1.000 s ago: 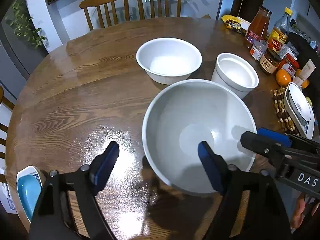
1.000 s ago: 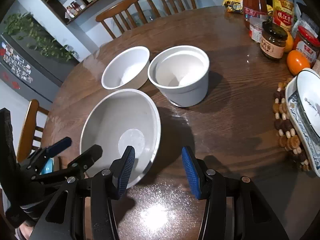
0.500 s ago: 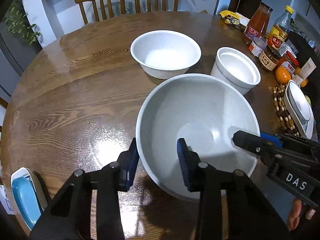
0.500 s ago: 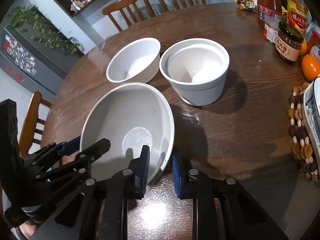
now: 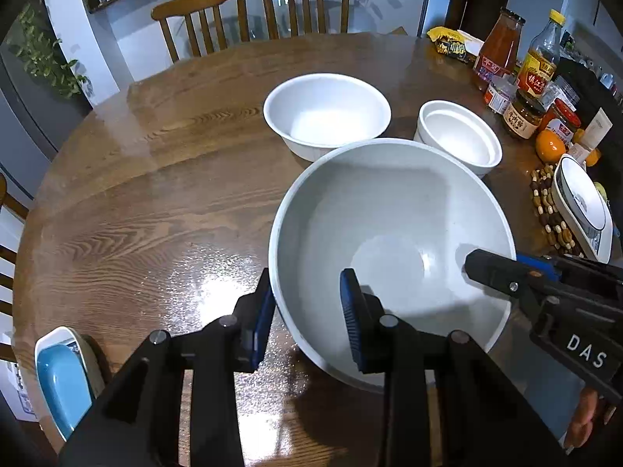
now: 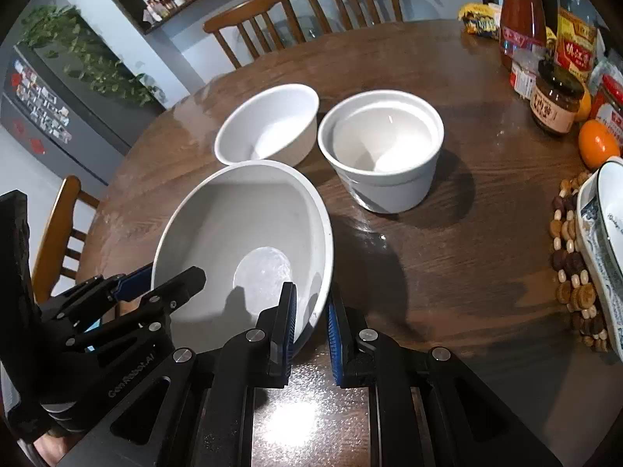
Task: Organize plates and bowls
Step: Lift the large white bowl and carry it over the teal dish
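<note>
The big grey bowl sits on the round wooden table, near the table's near edge, and both grippers have it by the rim. The left gripper straddles the bowl's left rim, one blue pad outside the wall and one inside; its jaws are closing, and the outer pad touches the wall while the inner pad appears to stand a little off it. The right gripper pinches the opposite rim between nearly closed, closing jaws, with both pads against the thin wall.

Toward the table's middle, just behind the grey bowl, stand a white bowl and a straight-sided white pot, side by side and not touching each other.

Legible writing is scarce. The right gripper's body shows white letters "DAS" in the left camera, cut off by other parts. The left gripper's arm carries faint print in the right camera that looks like "GenRobot.AI". At the right edge, the bottles and jars bear red and yellow labels with Chinese characters too small to read.

A patterned dish on a beaded mat is cut off by the frame at the right edge. A blue dish at the near left edge is partly hidden by the gripper. Fingers show at the lower right, mostly hidden.
</note>
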`<state>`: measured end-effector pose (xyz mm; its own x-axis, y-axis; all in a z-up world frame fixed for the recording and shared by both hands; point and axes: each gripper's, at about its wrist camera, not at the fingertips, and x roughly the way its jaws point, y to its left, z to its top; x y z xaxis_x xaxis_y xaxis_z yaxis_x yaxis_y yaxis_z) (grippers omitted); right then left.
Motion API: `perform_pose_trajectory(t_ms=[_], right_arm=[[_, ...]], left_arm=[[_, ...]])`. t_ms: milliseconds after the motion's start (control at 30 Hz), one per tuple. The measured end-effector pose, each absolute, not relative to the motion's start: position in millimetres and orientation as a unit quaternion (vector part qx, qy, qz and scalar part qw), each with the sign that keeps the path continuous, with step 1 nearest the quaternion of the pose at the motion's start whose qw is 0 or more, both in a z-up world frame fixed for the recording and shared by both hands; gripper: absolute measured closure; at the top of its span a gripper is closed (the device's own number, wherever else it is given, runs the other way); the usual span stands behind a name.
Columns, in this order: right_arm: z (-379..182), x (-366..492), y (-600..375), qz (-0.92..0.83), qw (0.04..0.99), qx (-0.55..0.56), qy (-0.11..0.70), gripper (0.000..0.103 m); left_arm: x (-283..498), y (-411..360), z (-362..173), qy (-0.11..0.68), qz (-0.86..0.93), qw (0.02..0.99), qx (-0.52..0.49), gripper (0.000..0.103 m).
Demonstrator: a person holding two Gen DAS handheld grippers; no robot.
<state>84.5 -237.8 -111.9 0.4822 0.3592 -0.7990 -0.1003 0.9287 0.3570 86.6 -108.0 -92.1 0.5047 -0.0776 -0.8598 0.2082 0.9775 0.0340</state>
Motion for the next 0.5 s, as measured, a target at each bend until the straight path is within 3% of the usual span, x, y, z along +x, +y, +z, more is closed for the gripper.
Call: perform_pose_trajectory(t_ms=[500], right_arm=[[-88, 60, -223, 0.151, 0.863, 0.113, 0.470, 0.086]], left_arm=[[56, -90, -71, 0.465, -0.071, 0.881, 0.058, 0.073]])
